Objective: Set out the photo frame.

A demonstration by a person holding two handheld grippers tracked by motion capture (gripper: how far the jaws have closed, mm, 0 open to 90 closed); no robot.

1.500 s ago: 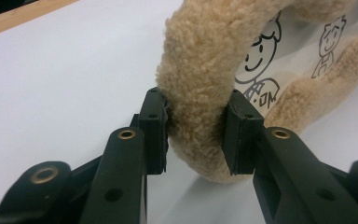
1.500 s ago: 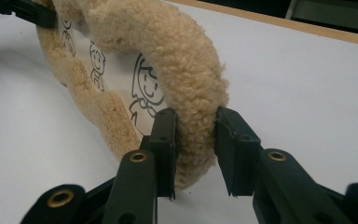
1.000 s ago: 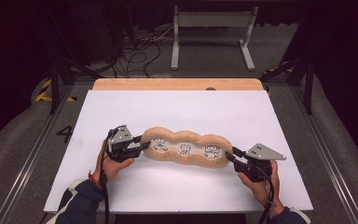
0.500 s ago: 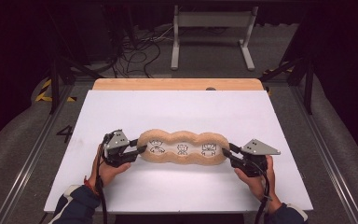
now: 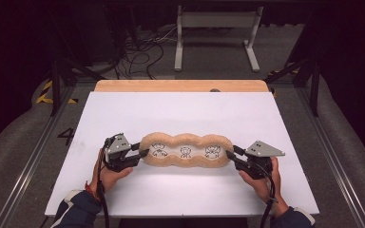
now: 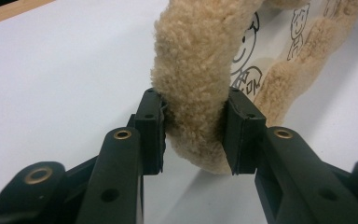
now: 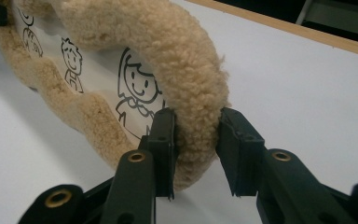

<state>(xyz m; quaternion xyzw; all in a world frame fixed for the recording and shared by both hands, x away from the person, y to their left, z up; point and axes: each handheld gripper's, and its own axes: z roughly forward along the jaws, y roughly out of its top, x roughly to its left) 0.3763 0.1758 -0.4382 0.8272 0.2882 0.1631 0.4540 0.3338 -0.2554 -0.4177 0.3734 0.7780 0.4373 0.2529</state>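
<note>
High view: a long tan fleece-rimmed cushion (image 5: 186, 150) with 3 lobes and 3 cartoon figures on its white inner panel lies across the middle of the white table top (image 5: 180, 114), nearer the person's edge. The left gripper (image 5: 140, 155) grips its left end, the right gripper (image 5: 231, 157) its right end; a hand is behind each.

Left gripper view: the 2 black jaws are clamped on the fluffy rim of the cushion (image 6: 193, 93), the fleece bulging between the pads (image 6: 151, 126). The end looks slightly raised off the table; the panel with drawn figures runs away to the upper right.

Right gripper view: both jaws pinch the fleece rim (image 7: 191, 93), one pad (image 7: 165, 140) inside by a smiling figure, the other outside
</note>
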